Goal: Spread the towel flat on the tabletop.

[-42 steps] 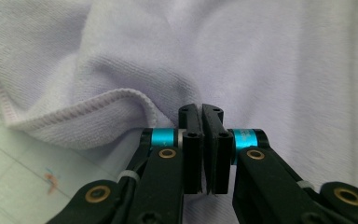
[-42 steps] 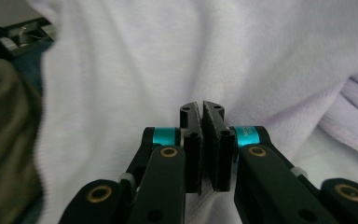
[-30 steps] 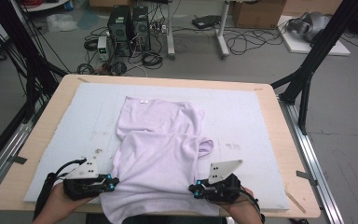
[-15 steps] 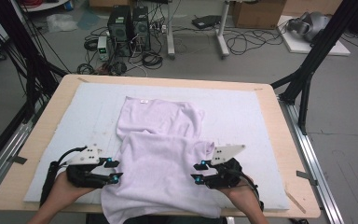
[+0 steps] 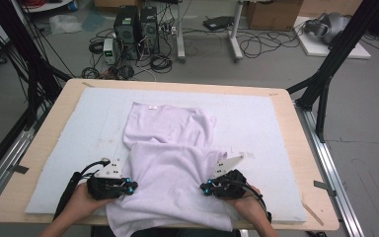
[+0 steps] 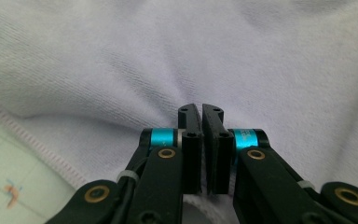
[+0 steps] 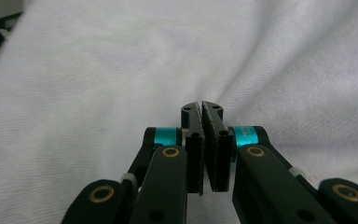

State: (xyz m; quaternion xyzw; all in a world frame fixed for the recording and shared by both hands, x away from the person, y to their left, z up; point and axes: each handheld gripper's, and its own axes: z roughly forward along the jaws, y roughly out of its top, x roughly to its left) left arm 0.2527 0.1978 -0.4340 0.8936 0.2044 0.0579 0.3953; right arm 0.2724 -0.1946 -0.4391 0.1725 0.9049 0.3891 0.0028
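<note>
Shirt point(image 5: 170, 168), pale lilac, lies on the white mat point(image 5: 79, 128), folded over itself, near hem hanging off the table point(image 5: 39, 148) edge. Left gripper point(image 5: 128, 186) sits at its left edge, right gripper point(image 5: 205, 187) at its right; both have jaws pressed together, pinching a fold of shirt after just snapping closed. Cloth bunches toward each tip in the gripper views. Farther back: collar end flat on mat. Beyond table: PC towers point(image 5: 135, 24), cables point(image 5: 256, 47), box point(image 5: 271, 12) on floor.

I see even, soft overhead light and faint shadows; my close gripper views blur toward the upper edges, without glare.
</note>
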